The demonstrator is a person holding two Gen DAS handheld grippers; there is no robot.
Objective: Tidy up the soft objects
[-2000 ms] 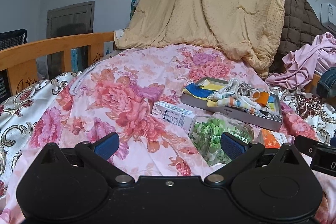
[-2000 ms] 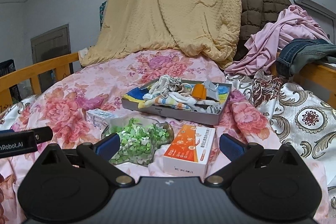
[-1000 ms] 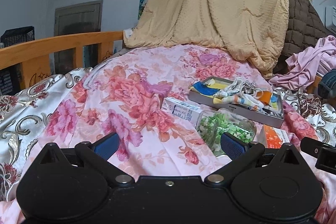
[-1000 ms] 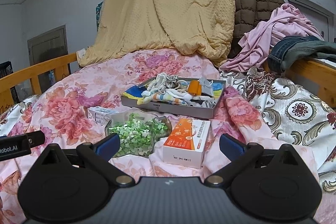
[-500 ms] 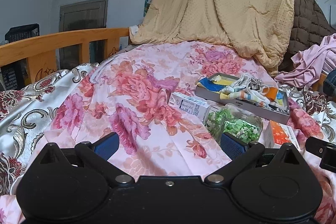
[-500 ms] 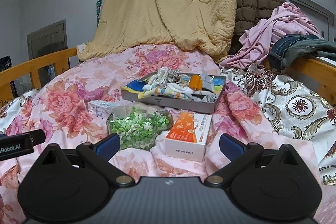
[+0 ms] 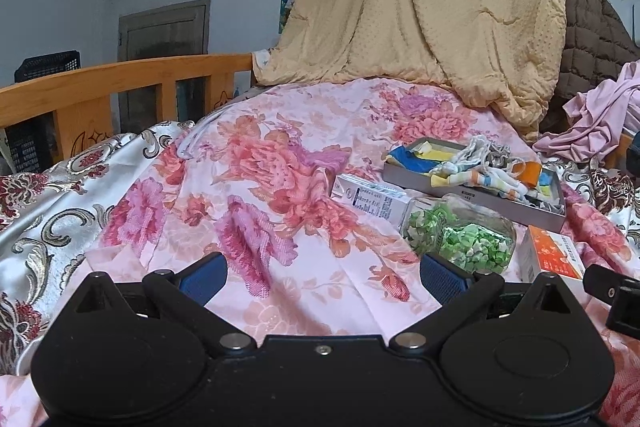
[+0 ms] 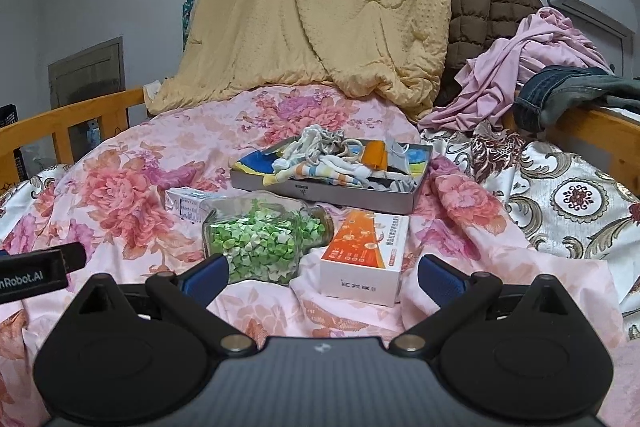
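A grey tray (image 8: 394, 201) (image 7: 416, 178) sits on the floral bedspread, heaped with socks and small cloths (image 8: 320, 163) (image 7: 480, 167). In front of it lie a glass jar of green paper stars (image 8: 256, 239) (image 7: 460, 235), an orange-and-white box (image 8: 364, 255) (image 7: 550, 255) and a white carton (image 8: 186, 203) (image 7: 372, 199). My right gripper (image 8: 322, 273) is open, low over the bed, just short of the jar and box. My left gripper (image 7: 322, 273) is open too, over bare bedspread left of the jar. Both hold nothing.
A tan blanket (image 8: 320, 7) hangs at the bed's far end, with a brown quilted coat (image 8: 488, 3), pink garments (image 8: 532, 55) and jeans (image 8: 568, 87) piled at the right. Wooden rails (image 7: 120, 87) (image 8: 600, 127) run along both sides.
Both grippers have drawn back from the tray and jar, the left one also turning leftward, so the objects sit further right in its view. Both stay open and empty.
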